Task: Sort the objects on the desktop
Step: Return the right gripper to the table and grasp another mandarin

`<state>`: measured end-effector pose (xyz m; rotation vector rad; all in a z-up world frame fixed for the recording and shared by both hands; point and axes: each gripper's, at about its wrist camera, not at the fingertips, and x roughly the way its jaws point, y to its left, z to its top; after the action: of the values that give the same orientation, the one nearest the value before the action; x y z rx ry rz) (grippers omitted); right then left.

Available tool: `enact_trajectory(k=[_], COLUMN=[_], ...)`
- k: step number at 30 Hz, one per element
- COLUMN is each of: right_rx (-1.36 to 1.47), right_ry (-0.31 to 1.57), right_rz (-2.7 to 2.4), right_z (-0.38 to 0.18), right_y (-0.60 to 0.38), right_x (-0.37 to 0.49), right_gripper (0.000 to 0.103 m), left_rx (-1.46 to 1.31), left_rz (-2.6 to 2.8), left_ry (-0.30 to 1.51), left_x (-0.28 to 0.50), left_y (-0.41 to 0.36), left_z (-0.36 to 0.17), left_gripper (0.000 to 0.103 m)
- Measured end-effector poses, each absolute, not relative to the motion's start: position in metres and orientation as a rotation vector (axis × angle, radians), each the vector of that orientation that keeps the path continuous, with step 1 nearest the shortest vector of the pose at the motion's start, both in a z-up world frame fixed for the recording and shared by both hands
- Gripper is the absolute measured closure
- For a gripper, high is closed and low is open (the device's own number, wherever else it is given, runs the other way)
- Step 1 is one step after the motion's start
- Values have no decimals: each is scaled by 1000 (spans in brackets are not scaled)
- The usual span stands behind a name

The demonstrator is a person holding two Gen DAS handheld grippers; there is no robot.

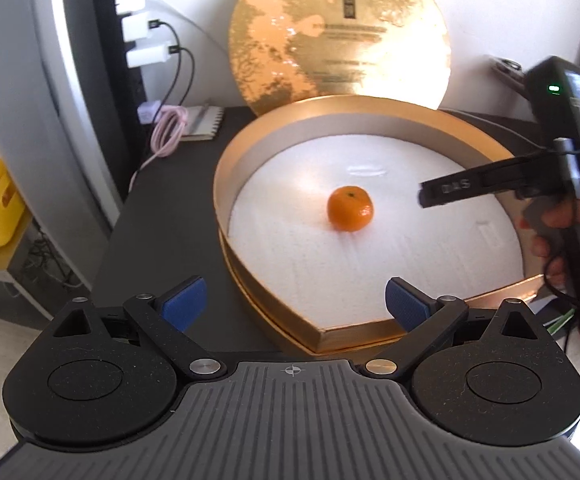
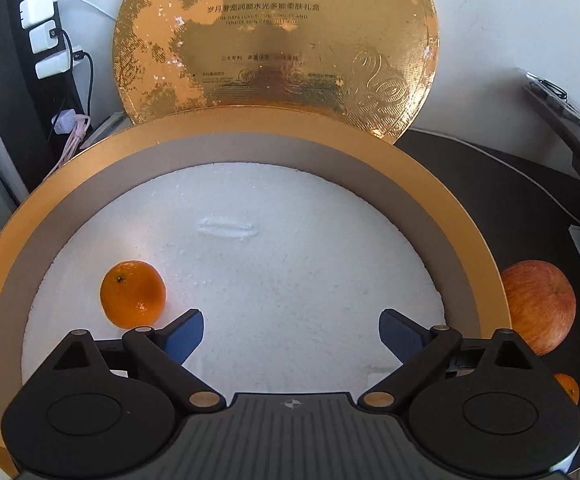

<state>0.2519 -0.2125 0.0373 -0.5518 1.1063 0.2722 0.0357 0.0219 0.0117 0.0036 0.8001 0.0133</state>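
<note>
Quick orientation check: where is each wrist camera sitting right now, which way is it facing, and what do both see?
Left wrist: on the left gripper, at the near edge of the gold round box, looking down and forward; its own open blue-padded fingers show, plus the right gripper and the hand holding it.
Right wrist: on the right gripper, over the box's white foam, looking steeply down; own open fingers show, an apple outside the rim.
Shared: the tangerine on the foam and the upright gold lid.
</note>
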Motion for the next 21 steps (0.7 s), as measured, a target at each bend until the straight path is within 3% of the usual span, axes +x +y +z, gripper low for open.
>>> enact_trajectory(k=[4, 14, 18, 21], right_rx=[-484, -362, -361, -341], right_ry=[1071, 776, 757, 776], right_rz=[295, 128, 34, -39], right_z=[51, 164, 166, 156], right_y=[-219, -320, -366, -392], right_x=[251, 207, 203, 206], right_gripper=[9, 11, 27, 33], left_rx=[16, 29, 40, 49], left_rz=[32, 5, -14, -21], left_ry=[802, 808, 815, 818], left_x=[36, 40, 43, 44], left_y=[22, 11, 1, -6], left_z=[11, 10, 8, 8], left_gripper=[4, 4, 4, 4])
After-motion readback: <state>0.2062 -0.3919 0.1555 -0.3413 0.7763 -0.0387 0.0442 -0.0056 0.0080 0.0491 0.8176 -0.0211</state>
